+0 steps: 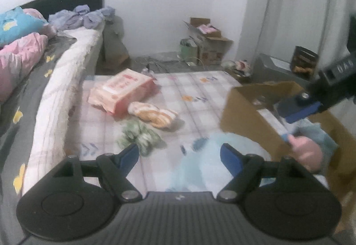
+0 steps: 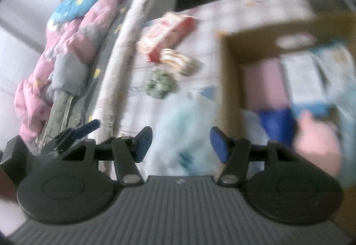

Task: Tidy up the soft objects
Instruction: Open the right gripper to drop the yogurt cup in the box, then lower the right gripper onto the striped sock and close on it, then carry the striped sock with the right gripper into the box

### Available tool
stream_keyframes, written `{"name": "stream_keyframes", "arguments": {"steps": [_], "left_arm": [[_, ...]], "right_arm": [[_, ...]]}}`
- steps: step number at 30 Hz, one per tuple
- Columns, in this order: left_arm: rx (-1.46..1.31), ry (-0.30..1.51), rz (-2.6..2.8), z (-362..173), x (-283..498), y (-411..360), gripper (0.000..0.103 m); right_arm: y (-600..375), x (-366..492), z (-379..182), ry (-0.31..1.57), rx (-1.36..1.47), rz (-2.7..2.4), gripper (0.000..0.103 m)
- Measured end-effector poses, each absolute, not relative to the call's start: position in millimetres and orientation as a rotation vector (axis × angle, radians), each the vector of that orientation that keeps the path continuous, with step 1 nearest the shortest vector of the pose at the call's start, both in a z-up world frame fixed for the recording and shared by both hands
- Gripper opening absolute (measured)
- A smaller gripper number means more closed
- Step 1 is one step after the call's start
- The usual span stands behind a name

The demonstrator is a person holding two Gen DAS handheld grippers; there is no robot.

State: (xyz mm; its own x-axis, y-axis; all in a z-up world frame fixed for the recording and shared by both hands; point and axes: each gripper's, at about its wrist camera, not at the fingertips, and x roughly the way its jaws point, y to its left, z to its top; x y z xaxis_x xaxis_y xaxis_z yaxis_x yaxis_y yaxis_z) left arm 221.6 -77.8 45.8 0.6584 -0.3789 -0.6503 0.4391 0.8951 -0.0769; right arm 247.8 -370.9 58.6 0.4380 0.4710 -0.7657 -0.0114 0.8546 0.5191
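Note:
On the checked mat [image 1: 200, 89] lie a pink-and-red soft pack [image 1: 121, 92], an orange-and-white striped bundle [image 1: 154, 114], a green-and-white bundle [image 1: 140, 137] and a pale blue fluffy item [image 1: 200, 167]. My left gripper [image 1: 179, 156] is open and empty above the near edge of the blue item. My right gripper [image 2: 181, 144] is open and empty, above the same blue item [image 2: 184, 124]; it also shows in the left wrist view [image 1: 298, 111] over the cardboard box [image 1: 242, 107]. The box [image 2: 231, 71] holds pink and blue soft things [image 2: 264, 86]. The right wrist view is blurred.
A bed [image 1: 33, 80] with pink bedding [image 1: 20, 55], a blue pillow and purple clothes runs along the left. Cardboard boxes [image 1: 209, 42] stand in the far corner. A grey unit [image 1: 276, 69] stands behind the box at the right.

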Motion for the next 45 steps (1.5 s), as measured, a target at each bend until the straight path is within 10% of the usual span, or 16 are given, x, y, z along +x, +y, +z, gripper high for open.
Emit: {"name": "stream_keyframes", "arguments": {"steps": [18, 45], "left_arm": [[0.007, 0.933, -0.540, -44, 402, -111, 0.066], [-0.017, 0.944, -0.511, -27, 398, -114, 0.069]], "right_arm": [[-280, 512, -49, 1.229, 0.453, 0.327, 0.061], [-283, 505, -73, 1.304, 0.601, 0.393, 0.042]]}}
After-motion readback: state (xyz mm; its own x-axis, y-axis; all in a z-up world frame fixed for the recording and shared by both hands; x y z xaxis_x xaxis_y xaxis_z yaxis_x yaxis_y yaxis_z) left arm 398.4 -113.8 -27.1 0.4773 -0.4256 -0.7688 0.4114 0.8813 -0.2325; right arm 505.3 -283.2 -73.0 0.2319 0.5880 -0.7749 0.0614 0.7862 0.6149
